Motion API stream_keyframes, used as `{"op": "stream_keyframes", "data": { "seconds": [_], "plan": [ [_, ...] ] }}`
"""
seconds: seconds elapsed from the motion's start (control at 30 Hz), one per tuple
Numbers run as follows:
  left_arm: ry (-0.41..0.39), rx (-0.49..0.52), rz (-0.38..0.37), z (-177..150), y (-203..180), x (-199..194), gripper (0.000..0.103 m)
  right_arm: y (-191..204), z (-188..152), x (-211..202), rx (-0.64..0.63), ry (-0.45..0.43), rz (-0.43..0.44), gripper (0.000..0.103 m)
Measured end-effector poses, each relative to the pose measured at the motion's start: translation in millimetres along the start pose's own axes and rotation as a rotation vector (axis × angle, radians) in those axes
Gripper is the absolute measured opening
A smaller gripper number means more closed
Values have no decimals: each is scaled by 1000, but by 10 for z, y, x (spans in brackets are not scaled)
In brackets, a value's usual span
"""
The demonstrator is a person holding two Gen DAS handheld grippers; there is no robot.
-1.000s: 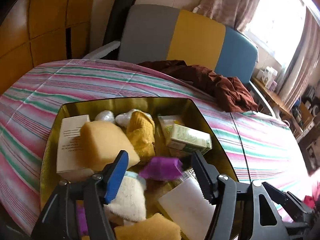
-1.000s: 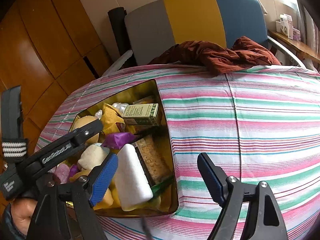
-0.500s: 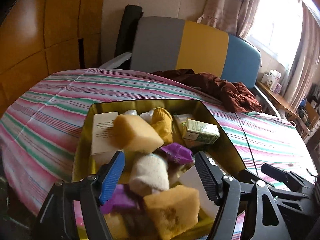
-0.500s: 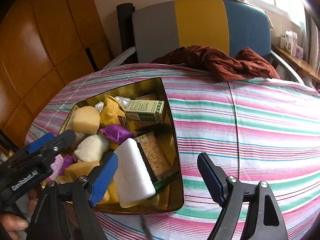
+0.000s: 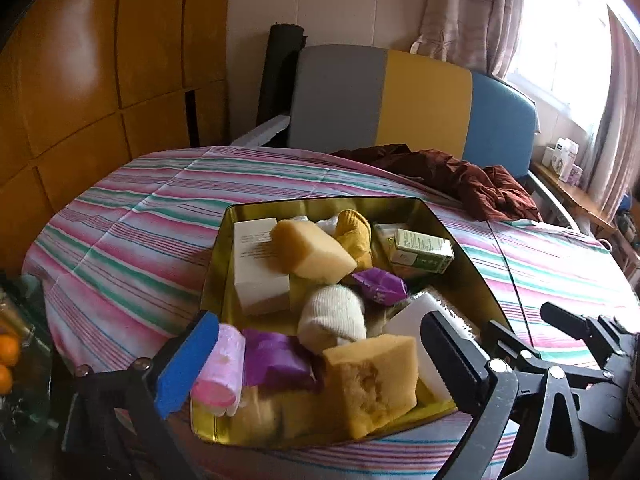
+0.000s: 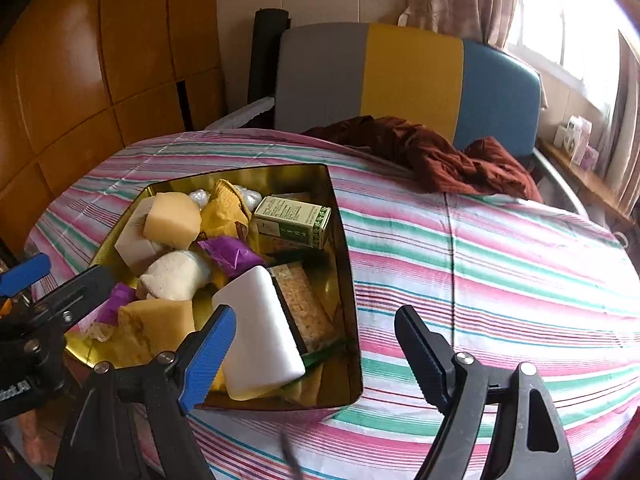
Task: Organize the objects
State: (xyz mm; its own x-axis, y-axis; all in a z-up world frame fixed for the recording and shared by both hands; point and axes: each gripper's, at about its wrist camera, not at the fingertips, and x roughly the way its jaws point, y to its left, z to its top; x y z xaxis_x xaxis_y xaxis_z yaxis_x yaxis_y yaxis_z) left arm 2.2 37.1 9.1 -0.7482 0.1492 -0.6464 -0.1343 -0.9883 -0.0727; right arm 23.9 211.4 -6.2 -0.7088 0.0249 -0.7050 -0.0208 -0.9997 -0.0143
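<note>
Gold tin (image 6: 347, 280) heaped with sponges (image 5: 312, 250), boxes (image 6: 292, 222), wrappers (image 5: 380, 286)

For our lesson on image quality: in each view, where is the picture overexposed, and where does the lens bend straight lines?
Left wrist view: window blown out white; cabinet seams bow. Right wrist view: window glares too; tablecloth stripes curve. Both open grippers, left and right, look sharp.

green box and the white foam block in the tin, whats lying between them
In the right wrist view, a purple wrapper and a brown cracker-like bar lie between the green box and the white foam block.
</note>
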Motion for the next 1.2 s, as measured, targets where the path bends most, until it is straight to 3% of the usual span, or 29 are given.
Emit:
{"op": "stream_keyframes", "data": {
  "seconds": [0.17, 0.4, 0.63, 1.2],
  "plan": [
    [-5, -22, 24, -47, 35, -86, 103, -12, -18, -32, -5, -9, -48, 83],
    [3, -25, 107, -76, 27, -113, 103, -26, -44, -57, 23, -13, -6, 83],
    [-68, 10, 131, -118, 22, -288, 103, 19, -75, -67, 17, -20, 19, 83],
    [-74, -14, 98, -117, 52, -362, 103, 79, -89, -57, -4, -9, 21, 83]
  ]
}}
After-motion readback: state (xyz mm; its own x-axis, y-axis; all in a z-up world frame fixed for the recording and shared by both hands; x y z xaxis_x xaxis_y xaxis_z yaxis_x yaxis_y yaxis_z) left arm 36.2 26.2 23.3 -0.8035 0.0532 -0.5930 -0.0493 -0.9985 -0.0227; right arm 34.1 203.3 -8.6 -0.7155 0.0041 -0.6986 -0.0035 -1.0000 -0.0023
